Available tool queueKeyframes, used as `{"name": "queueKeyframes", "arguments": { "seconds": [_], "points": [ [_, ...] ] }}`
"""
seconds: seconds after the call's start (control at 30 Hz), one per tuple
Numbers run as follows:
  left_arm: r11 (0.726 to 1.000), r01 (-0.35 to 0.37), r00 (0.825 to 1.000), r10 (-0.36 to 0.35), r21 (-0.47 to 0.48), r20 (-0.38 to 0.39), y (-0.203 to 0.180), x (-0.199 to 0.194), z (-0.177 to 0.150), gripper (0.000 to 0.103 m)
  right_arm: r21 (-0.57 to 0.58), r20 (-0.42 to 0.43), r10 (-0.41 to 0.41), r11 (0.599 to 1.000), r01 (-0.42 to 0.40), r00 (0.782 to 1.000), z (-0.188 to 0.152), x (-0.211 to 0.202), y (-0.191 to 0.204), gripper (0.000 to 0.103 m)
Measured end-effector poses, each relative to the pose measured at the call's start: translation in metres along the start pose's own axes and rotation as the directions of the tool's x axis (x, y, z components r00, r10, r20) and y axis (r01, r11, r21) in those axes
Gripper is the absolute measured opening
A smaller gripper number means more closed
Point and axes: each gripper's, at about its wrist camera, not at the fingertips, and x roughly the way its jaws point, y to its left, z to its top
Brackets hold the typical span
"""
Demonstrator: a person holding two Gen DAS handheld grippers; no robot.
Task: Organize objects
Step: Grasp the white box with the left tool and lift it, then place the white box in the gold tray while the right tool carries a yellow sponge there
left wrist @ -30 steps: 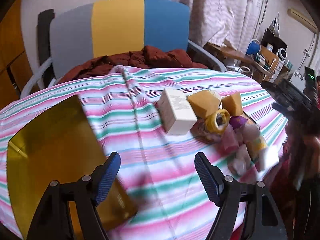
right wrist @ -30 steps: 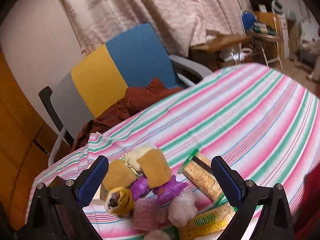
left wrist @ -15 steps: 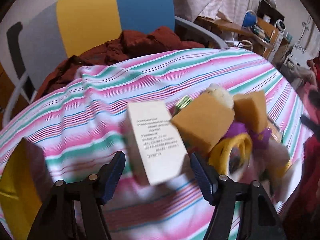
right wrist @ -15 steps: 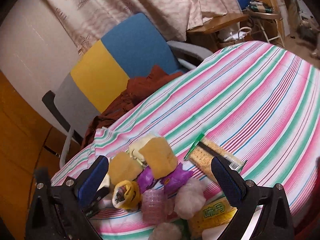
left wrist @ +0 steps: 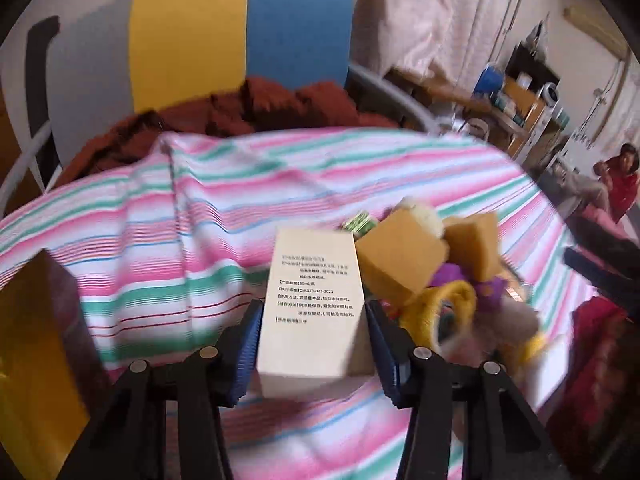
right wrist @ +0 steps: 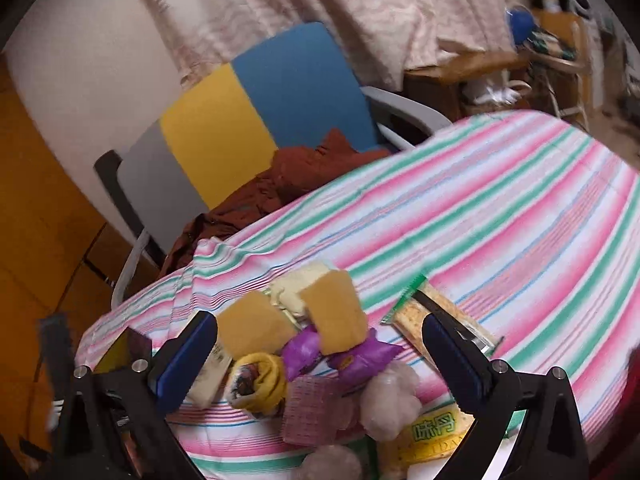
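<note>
The left hand-held gripper is seen with its blue pads on either side of a cream box with printed text; the left pad looks touching the box side, the right pad just beside it, so whether it is actually clamped cannot be told. The box lies on the striped cloth covering the desk, at the left edge of a pile of small items. Just right of the box two tan sponge blocks are seen, then a yellow rolled sock and a purple wrapper, all blurred. A gold box stands at the left frame edge, well apart from the pile.

The right hand-held gripper is held wide open above the same pile, gripping nothing. Between its fingers the sponge blocks, sock, purple wrapper, a pink mesh packet and pale fluffy balls are seen. A cracker pack lies just right of the pile, partly behind the right finger. A yellow-green snack pack lies at the near edge.

A chair with grey, yellow and blue panels is placed behind the desk, with a rust-brown garment on its seat.
</note>
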Motion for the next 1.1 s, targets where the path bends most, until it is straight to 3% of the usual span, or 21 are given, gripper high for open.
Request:
{"name": "queueKeyframes", "arguments": {
  "seconds": [0.2, 0.33, 0.57, 0.63, 0.73, 0.77, 0.8, 0.83, 0.9, 1.1],
  "points": [
    [0.998, 0.050, 0.995, -0.046, -0.045, 0.087, 0.017, -0.055, -0.023, 0.051, -0.218, -0.046, -0.033, 0.976, 0.023, 0.998, -0.016, 0.014, 0.042, 0.103],
    [0.994, 0.079, 0.987, -0.068, -0.070, 0.142, 0.027, -0.089, -0.045, 0.051, -0.387, -0.070, -0.091, 0.920, 0.057, 0.993, -0.032, 0.024, 0.071, 0.103],
    [0.991, 0.074, 0.971, -0.046, -0.115, 0.233, 0.052, -0.142, -0.070, 0.051, -0.536, -0.097, -0.178, 0.838, 0.099, 0.979, -0.027, 0.059, 0.113, 0.103],
    [0.987, 0.065, 0.967, -0.026, -0.145, 0.255, 0.062, -0.155, -0.076, 0.051, -0.589, -0.107, -0.243, 0.796, 0.136, 0.964, -0.025, 0.082, 0.124, 0.101],
    [0.981, 0.038, 0.961, 0.016, -0.188, 0.277, 0.081, -0.170, -0.086, 0.051, -0.631, -0.175, -0.308, 0.764, 0.134, 0.935, -0.025, 0.114, 0.126, 0.099],
    [0.978, 0.032, 0.959, 0.028, -0.206, 0.282, 0.088, -0.174, -0.089, 0.051, -0.640, -0.179, -0.327, 0.755, 0.143, 0.928, -0.027, 0.119, 0.125, 0.090],
    [0.974, 0.027, 0.958, 0.039, -0.224, 0.284, 0.096, -0.178, -0.093, 0.051, -0.650, -0.182, -0.349, 0.744, 0.154, 0.919, -0.029, 0.124, 0.124, 0.066],
    [0.969, 0.016, 0.957, 0.056, -0.245, 0.284, 0.105, -0.180, -0.097, 0.051, -0.653, -0.209, -0.352, 0.745, 0.138, 0.912, -0.031, 0.128, 0.124, 0.056],
    [0.958, 0.001, 0.957, 0.082, -0.286, 0.279, 0.121, -0.183, -0.104, 0.051, -0.649, -0.211, -0.351, 0.748, 0.137, 0.912, -0.032, 0.126, 0.124, 0.053],
    [0.930, -0.080, 0.950, 0.179, -0.359, 0.254, 0.157, -0.185, -0.132, 0.051, -0.582, -0.124, -0.241, 0.803, 0.126, 0.963, -0.020, 0.089, 0.137, 0.052]
  ]
}}
